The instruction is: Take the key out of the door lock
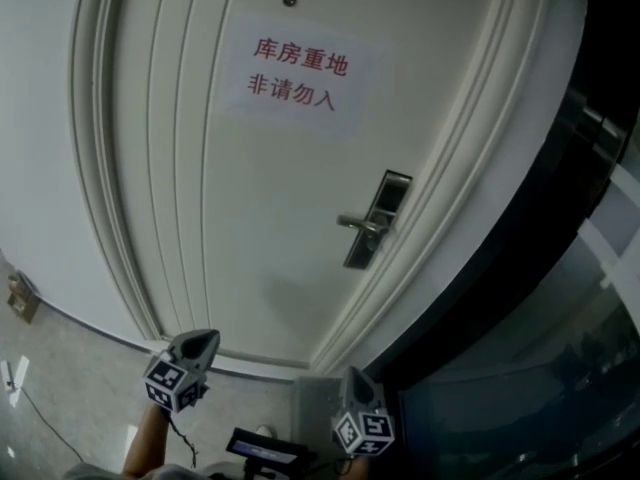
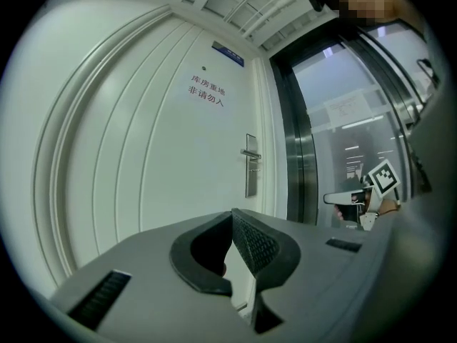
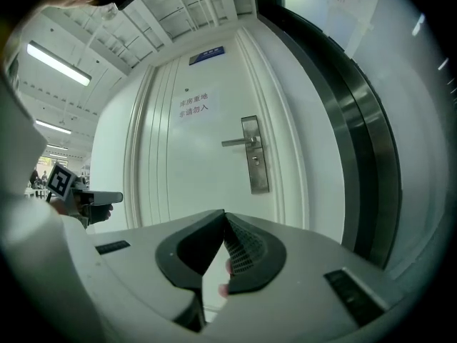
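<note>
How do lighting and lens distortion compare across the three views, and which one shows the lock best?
Head view: dim, the door bows strongly, and the lock plate is small. Left gripper view: heavy fisheye, dark corners, lock plate distant. Right gripper view: brightest, with the lock plate largest and sharpest, though no view resolves a key.

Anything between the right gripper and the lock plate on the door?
Nothing. In the right gripper view, only bare white door shows between the shut right gripper and the lock plate.
</note>
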Tool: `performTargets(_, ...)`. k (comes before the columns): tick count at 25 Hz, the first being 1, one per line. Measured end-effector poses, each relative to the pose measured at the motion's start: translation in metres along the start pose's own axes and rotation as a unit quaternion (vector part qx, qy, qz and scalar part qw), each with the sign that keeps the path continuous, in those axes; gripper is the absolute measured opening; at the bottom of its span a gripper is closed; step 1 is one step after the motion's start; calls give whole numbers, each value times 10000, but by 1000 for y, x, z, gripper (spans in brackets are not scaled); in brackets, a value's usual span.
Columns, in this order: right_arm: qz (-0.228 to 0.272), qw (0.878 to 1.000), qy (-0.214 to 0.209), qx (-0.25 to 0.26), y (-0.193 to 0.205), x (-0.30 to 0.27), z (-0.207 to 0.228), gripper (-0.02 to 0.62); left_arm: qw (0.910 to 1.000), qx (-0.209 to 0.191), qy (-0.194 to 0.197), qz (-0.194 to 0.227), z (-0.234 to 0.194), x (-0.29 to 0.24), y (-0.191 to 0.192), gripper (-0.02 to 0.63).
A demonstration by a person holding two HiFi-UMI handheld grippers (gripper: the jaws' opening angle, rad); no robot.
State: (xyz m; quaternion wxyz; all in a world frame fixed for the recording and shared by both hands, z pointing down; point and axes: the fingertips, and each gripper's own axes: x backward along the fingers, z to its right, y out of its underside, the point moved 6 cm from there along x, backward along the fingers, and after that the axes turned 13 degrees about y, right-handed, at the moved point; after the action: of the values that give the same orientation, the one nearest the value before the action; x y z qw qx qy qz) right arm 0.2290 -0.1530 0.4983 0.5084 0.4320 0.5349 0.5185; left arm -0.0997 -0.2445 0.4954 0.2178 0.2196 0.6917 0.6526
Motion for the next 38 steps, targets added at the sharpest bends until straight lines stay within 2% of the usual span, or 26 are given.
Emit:
performTargets(12,-28,9997,-209,76,-29,-101,38,2,9998,30,-174,-51,-38,-88,-16,7)
performTargets(23,-44,9990,-400,170,-39,-160,54,3,9993,164,-310,-106,-60,-132,-13,7)
performTargets(29,34,9980,-431,466,-60,-178,56,3,9990,229,-361,-140,-67,-142,-9,7)
performTargets(33,187,9941,-431,977,-72,-191,54,3,9989,258,-358,-169,-70,-144,-7,8)
performTargets(38,474,9872,-233,1502,-100,-200,49,3,9987,310,-348,-201,-69,-144,-4,7)
